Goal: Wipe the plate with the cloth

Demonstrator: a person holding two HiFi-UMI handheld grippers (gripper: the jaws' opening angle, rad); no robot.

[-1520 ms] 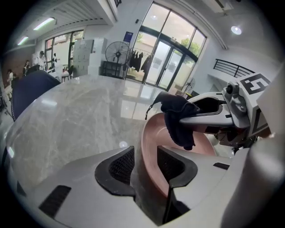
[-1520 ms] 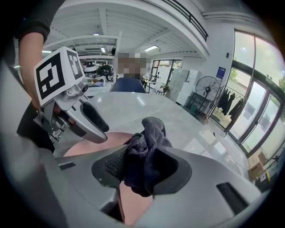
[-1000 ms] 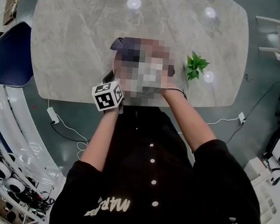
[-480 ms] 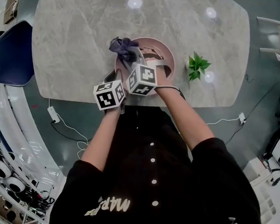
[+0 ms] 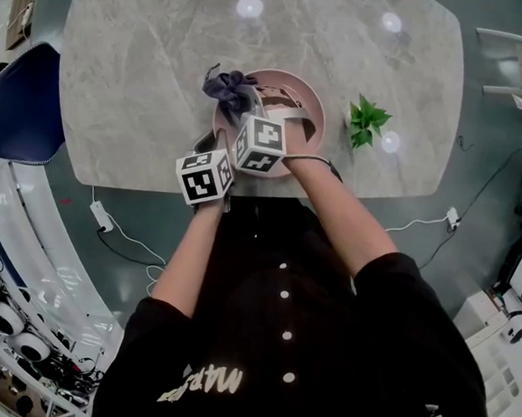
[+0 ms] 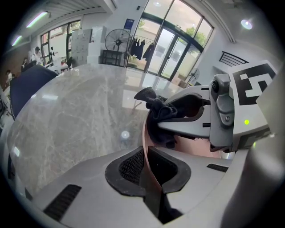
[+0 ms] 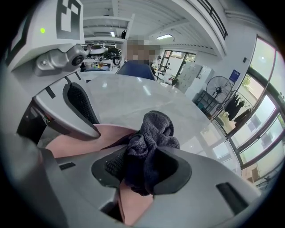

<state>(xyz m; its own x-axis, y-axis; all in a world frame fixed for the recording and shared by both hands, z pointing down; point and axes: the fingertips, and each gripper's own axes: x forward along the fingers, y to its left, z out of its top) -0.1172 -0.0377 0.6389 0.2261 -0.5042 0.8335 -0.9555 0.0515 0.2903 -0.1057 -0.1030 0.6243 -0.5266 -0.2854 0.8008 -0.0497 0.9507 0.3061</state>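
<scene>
The left gripper (image 6: 144, 167) pinches the plate (image 5: 309, 96) by its rim, over a grey marble table (image 5: 146, 66). The right gripper (image 7: 138, 169) clamps the cloth (image 7: 153, 127).

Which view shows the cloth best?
The right gripper view: the cloth fills the frame's middle, clamped in the right tongs. The left gripper view shows it partly behind those tongs; the head view, a small dark bundle.

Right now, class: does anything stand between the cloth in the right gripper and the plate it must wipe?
Nothing visible does. The right gripper holds the cloth directly over the pink plate, with bare plate beneath. The left gripper clamps the plate's near rim, off to one side.
</scene>
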